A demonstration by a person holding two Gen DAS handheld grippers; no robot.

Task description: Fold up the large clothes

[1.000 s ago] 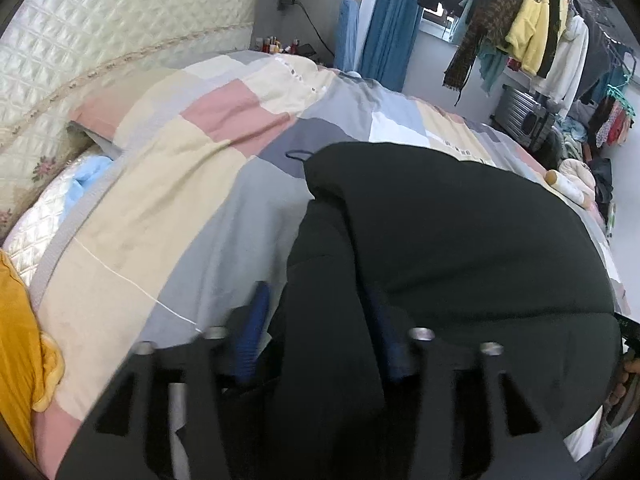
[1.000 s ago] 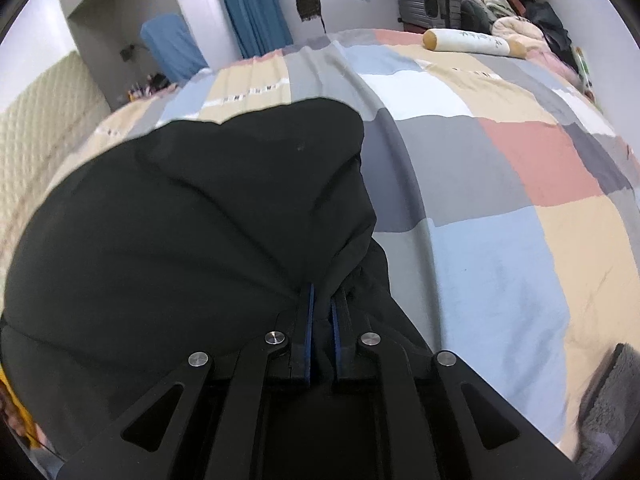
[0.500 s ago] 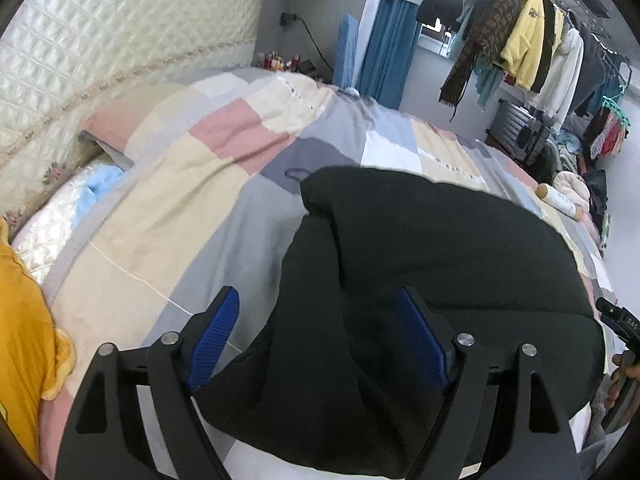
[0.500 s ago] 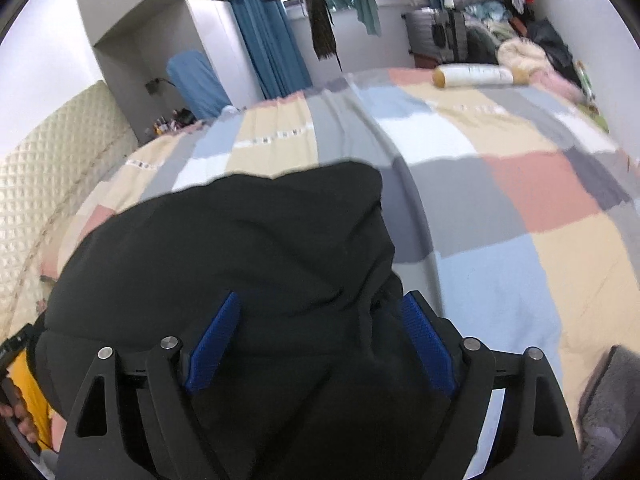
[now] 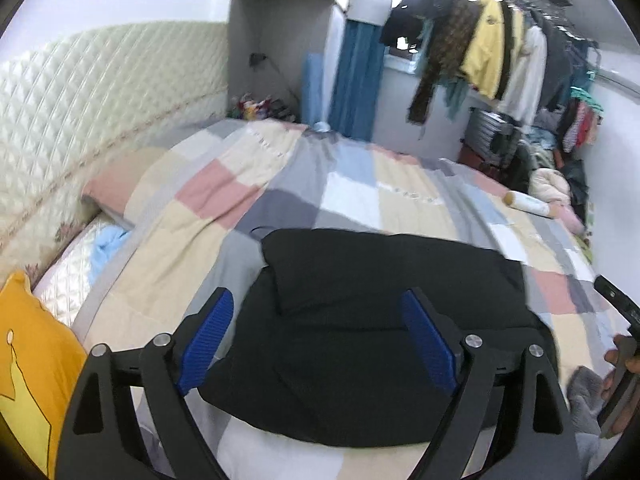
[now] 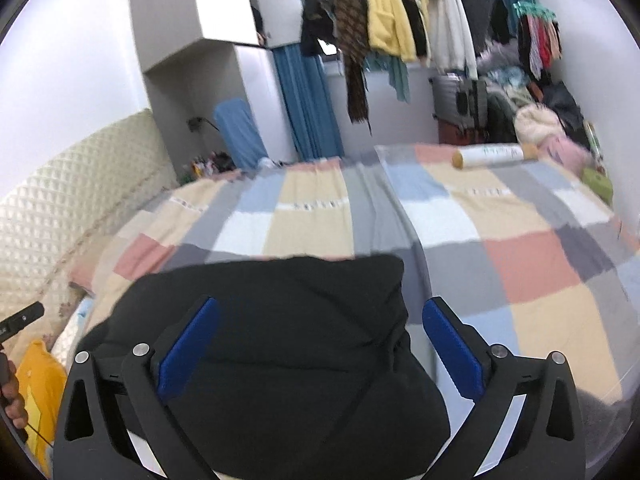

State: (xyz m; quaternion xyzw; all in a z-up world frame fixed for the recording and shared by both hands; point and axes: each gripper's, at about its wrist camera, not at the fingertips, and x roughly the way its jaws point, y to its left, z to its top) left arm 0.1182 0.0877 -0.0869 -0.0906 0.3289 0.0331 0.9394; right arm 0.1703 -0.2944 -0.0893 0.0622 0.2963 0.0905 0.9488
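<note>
The black garment (image 5: 384, 320) lies folded into a thick block on the near part of the patchwork quilt (image 5: 352, 196), its near edge close to the bed's front edge. Beyond its far edge the quilt runs open and flat toward the blue curtain (image 6: 304, 108); to the right it is free as well. A quilted headboard (image 5: 100, 96) and a yellow pillow (image 5: 28, 352) bound the left side, a white roll (image 6: 488, 156) lies at the far right, and hanging clothes (image 6: 392, 8) crowd the wall behind. The left gripper (image 5: 316, 336) and right gripper (image 6: 316, 348) both hover above the garment, jaws opening wide and gripping nothing — a second ago each pinched the cloth low down.
</note>
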